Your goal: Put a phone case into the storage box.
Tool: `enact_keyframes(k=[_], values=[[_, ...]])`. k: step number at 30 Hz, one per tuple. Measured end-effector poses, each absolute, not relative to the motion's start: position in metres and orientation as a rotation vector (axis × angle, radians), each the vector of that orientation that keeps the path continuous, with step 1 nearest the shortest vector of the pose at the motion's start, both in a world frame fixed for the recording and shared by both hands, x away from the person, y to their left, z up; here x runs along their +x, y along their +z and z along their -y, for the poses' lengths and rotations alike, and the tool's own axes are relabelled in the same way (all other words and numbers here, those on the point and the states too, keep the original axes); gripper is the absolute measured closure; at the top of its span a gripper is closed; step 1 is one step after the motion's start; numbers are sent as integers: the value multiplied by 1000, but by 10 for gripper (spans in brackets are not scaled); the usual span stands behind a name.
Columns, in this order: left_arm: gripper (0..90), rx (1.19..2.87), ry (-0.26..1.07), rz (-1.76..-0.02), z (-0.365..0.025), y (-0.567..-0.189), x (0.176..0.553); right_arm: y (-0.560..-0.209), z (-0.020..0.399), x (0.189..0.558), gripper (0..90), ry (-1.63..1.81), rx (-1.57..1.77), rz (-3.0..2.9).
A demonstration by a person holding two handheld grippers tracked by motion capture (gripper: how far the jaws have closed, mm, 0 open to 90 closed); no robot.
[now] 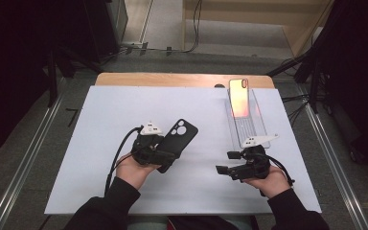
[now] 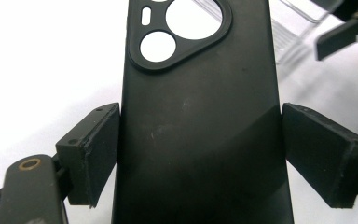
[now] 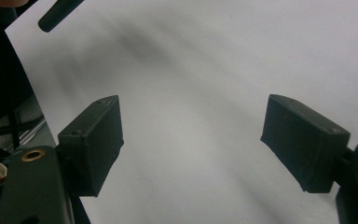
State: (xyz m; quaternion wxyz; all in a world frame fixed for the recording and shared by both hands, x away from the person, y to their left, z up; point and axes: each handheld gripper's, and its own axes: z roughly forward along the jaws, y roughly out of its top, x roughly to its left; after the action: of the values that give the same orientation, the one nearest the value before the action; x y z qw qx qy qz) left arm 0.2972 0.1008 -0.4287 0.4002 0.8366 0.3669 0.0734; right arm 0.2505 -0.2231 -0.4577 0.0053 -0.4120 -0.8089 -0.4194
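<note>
Left gripper view: matte black phone case [image 2: 200, 126] lies lengthwise between left gripper [image 2: 200, 154] pads, seemingly gripped, above white desk [image 1: 100, 124]. Right gripper [image 3: 191, 140] released, empty, well apart; left hand nearer.

In the left gripper view the black phone case [image 2: 200, 121] runs off the top and bottom edges. In the high view the left gripper [image 1: 165, 158] hides its lower end, and the clear stand [image 1: 249, 127] is too faint to make out.
</note>
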Motion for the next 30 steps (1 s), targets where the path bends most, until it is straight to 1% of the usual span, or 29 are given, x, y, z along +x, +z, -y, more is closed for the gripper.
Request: enact_keyframes(k=[6, 8, 11, 13, 18, 22, 30], values=[[153, 2043, 222, -987, -102, -435, 297, -454, 220, 252, 188, -1322, -1325, 2504], [152, 2033, 209, -987, -102, -438, 297, -453, 218, 254, 191, -1331, -1340, 2484], [152, 2020, 248, -971, -102, -442, 295, -450, 213, 255, 192, -1343, -1342, 2472], [152, 1996, 266, -982, -103, -444, 294, -447, 211, 256, 208, -1372, -1337, 2472], [152, 1952, 329, -1006, -106, -448, 290, -442, 203, 260, 208, -1399, -1343, 2440], [152, 1905, 328, -1026, -109, -451, 288, -439, 196, 262, 207, -1408, -1360, 2436], [152, 1847, 373, -1039, -109, -453, 279, -432, 189, 270, 207, -1450, -1396, 2404]])
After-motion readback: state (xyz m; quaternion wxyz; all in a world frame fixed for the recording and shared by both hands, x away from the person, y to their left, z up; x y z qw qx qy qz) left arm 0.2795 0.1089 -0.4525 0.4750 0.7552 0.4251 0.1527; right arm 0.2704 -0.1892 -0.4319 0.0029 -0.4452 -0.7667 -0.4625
